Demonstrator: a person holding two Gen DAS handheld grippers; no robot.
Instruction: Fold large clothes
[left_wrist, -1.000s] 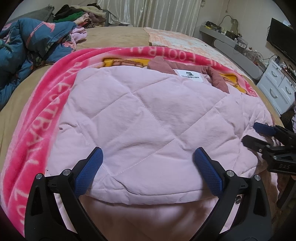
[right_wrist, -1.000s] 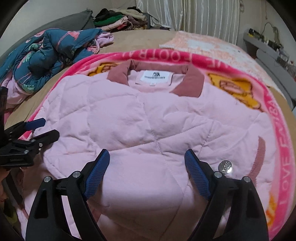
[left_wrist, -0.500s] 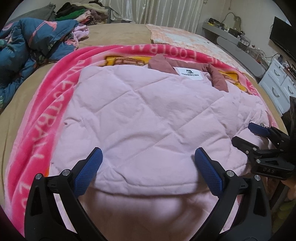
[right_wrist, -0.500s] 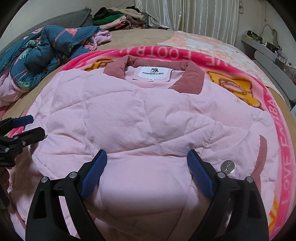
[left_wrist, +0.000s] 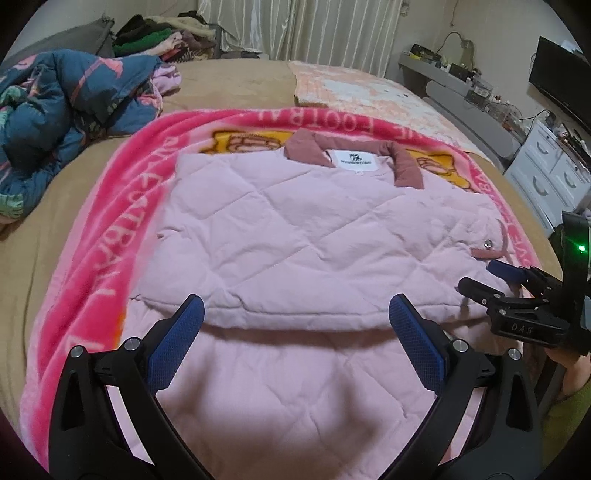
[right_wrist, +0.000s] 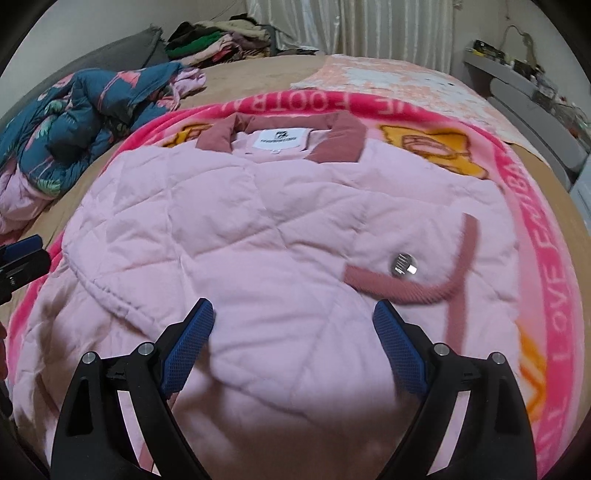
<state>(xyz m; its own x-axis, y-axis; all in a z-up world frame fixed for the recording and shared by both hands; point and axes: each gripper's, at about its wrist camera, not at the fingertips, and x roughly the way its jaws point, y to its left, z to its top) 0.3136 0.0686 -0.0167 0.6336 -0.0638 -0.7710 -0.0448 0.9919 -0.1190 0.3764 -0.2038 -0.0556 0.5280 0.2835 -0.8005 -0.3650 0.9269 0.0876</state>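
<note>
A pale pink quilted jacket (left_wrist: 314, 229) with a dusty-rose collar (left_wrist: 402, 166) and a white label lies flat on a pink lettered blanket (left_wrist: 110, 229). A fold edge crosses its near part, with smooth lining below it. A rose-trimmed cuff with a metal snap (right_wrist: 402, 264) rests on its right side. My left gripper (left_wrist: 295, 306) hovers open over the near hem, nothing between its blue pads. My right gripper (right_wrist: 293, 306) is open too, above the jacket's near right part. Each shows in the other's view: right gripper (left_wrist: 480, 275), left gripper (right_wrist: 35, 251).
A crumpled dark blue floral quilt (left_wrist: 55, 114) lies on the bed's left side. Stacked clothes (left_wrist: 159, 37) sit at the far end by the curtains. A peach patterned cover (left_wrist: 369, 92) lies beyond the blanket. White drawers (left_wrist: 546, 177) stand right of the bed.
Both grippers have drawn back and up from the jacket, so more of it and the blanket shows. The cuff with the snap is now fully in the right wrist view. Both stay open.
</note>
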